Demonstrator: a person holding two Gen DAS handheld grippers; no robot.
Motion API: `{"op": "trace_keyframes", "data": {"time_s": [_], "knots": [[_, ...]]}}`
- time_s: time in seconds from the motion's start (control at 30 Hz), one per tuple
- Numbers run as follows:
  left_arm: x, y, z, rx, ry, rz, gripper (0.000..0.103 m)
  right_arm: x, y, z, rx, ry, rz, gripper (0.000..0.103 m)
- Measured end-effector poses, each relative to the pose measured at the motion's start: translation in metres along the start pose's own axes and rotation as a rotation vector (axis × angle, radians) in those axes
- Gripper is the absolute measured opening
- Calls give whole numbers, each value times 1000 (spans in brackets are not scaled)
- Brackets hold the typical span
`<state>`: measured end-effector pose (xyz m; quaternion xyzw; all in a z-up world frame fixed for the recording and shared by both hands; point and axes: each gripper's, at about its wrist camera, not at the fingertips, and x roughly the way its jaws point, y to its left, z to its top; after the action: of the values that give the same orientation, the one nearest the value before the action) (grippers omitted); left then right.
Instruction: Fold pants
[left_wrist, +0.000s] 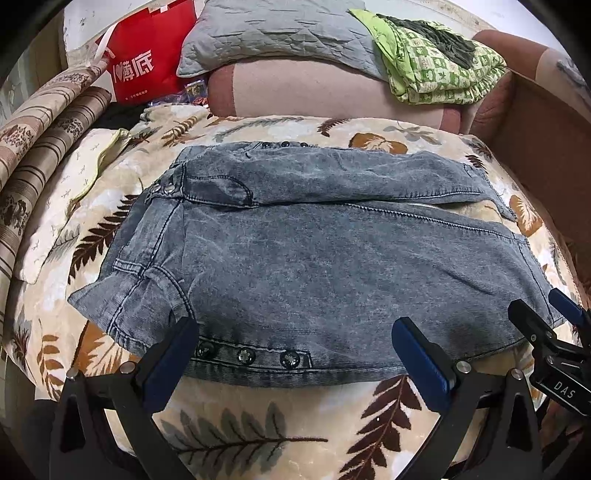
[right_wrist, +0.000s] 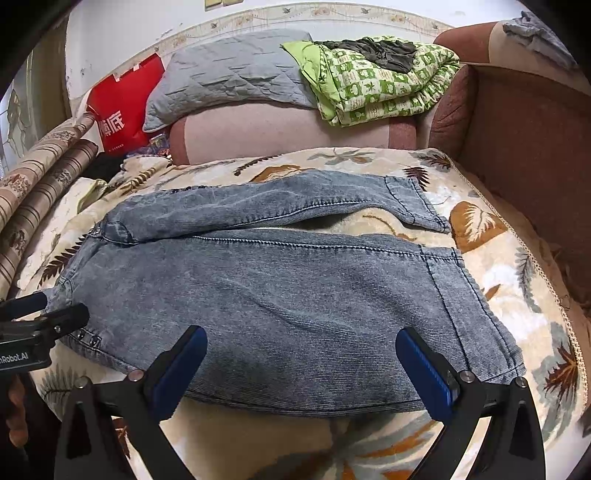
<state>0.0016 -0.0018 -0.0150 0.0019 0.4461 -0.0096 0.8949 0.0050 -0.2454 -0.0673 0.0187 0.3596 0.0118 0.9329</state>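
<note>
Grey-blue denim pants (left_wrist: 314, 251) lie flat on a leaf-patterned blanket (left_wrist: 240, 435), waist to the left and both short legs pointing right with a narrow gap between them. My left gripper (left_wrist: 295, 343) is open, its fingers straddling the near edge of the pants by the row of studs (left_wrist: 245, 356). My right gripper (right_wrist: 301, 350) is also open, low over the near leg (right_wrist: 295, 295) close to its hem end. Each gripper shows at the edge of the other's view: the right gripper (left_wrist: 546, 312) and the left gripper (right_wrist: 51, 310). Neither holds cloth.
Behind the pants a sofa back (left_wrist: 314, 88) carries a grey quilted cushion (left_wrist: 269, 33) and a folded green patterned cover (left_wrist: 436, 62). A red paper bag (left_wrist: 144, 62) and striped rolled fabric (left_wrist: 44, 155) sit at the left. A brown armrest (right_wrist: 524, 140) rises on the right.
</note>
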Motion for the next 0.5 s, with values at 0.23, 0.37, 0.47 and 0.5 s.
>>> {"op": "trace_keyframes", "data": {"time_s": [0.23,0.37,0.47,0.5], "knots": [[-3,3,1,-9,-2,1,103,0,1,-1,-2,0,-6,103],[-5,6,1,-19,-4,3,103,-1,0,0,-3,-4,-6,103],[-8,8,0,-23,-6,4,103,-2,-1,0,1,-7,-10,103],[-9,9,1,-23,-8,4,103,-2,-1,0,2,-6,-11,103]]}}
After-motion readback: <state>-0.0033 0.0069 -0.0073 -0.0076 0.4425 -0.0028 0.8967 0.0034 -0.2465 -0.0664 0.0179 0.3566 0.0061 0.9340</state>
